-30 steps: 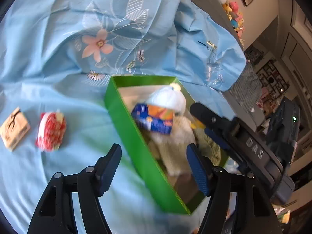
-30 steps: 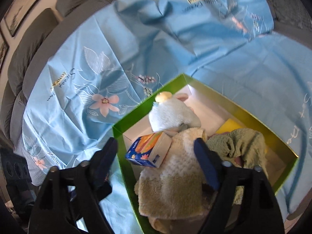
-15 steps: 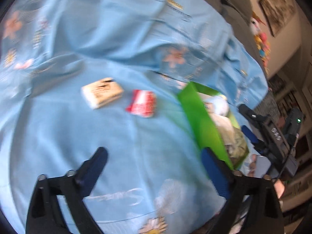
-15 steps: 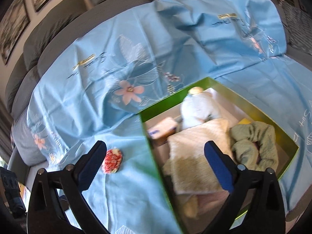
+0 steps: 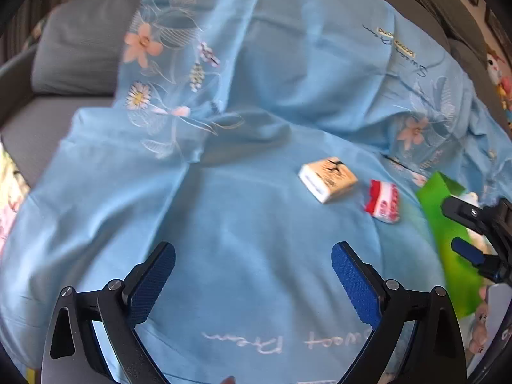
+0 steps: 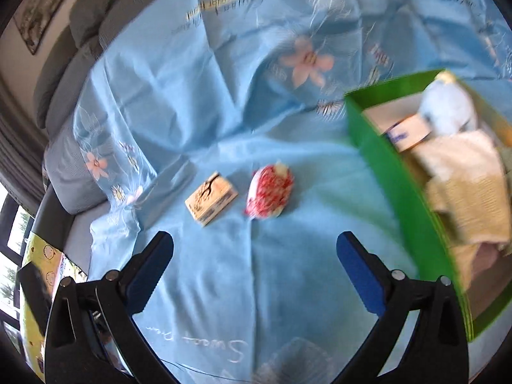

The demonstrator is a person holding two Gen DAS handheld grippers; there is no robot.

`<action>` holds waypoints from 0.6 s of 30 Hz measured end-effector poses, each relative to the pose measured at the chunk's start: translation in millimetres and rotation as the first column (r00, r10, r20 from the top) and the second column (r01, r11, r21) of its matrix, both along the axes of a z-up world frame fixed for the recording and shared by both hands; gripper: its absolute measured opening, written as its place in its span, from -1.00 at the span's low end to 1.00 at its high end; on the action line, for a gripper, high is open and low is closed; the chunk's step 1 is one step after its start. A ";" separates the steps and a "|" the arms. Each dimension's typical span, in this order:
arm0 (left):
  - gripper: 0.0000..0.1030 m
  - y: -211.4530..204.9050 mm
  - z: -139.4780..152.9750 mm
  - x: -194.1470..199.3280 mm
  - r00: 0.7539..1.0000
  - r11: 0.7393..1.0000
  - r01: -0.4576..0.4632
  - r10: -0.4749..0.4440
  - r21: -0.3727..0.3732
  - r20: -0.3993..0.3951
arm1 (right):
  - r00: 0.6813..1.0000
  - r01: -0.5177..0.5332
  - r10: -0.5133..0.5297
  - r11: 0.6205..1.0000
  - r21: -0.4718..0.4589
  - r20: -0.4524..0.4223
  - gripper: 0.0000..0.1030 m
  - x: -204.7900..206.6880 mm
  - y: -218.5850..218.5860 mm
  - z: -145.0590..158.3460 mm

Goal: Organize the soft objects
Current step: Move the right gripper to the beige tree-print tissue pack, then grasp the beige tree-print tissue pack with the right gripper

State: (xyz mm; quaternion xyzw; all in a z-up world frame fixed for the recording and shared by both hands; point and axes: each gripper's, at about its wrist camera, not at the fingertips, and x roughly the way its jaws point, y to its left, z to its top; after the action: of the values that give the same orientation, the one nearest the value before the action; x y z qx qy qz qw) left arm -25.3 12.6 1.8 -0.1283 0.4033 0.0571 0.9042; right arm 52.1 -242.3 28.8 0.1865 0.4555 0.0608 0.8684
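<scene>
Both the right hand-held gripper [image 6: 254, 268] and the left hand-held gripper [image 5: 252, 276] hung wide open, empty. The red-and-white soft packet [image 6: 269, 191] lay just ahead of the right one (beige tissue pack [image 6: 211, 199] beside it); centring on it before closing looked wisest, then carrying it rightward into the green box [image 6: 396, 192].

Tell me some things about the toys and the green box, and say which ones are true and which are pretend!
1. The red and white packet lies on the blue sheet, outside the green box. True.
2. The right gripper is squeezing the red and white packet. False: its jaws are open and hold nothing.
3. The tan packet lies beside the red and white packet. True.
4. The green box is empty. False: a pale blue plush toy and a cream towel are inside.
5. The left gripper holds the tan packet. False: it is open, holding nothing.
</scene>
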 end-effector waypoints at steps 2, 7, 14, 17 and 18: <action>0.91 3.7 -0.7 1.9 1.000 1.000 0.002 -0.002 0.015 -0.011 | 1.000 0.003 -0.003 1.000 -0.017 -0.030 0.97 13.8 21.8 -6.4; 0.91 21.4 -0.7 2.8 1.000 1.000 -0.005 0.004 -0.026 -0.027 | 0.992 -0.015 0.023 0.997 0.072 -0.124 0.91 57.9 69.6 -26.9; 0.91 38.8 1.9 2.4 0.998 0.999 -0.052 0.051 -0.015 -0.041 | 0.971 -0.053 0.063 0.997 0.050 -0.232 0.70 104.9 133.0 -60.2; 0.91 47.7 3.5 0.5 0.996 0.997 -0.078 0.078 -0.014 -0.037 | 0.967 -0.047 0.046 0.999 0.000 -0.252 0.67 117.4 145.5 -71.8; 0.91 49.8 3.6 0.2 0.996 0.996 -0.083 0.082 -0.020 -0.038 | 0.967 -0.048 0.036 0.998 -0.040 -0.252 0.66 121.0 147.9 -75.5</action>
State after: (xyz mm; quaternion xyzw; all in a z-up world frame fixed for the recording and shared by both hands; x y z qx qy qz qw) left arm -25.1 62.3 5.5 -0.1532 0.4151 0.0924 0.8920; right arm 173.1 -94.4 -46.7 0.1630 0.5669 0.0445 0.8062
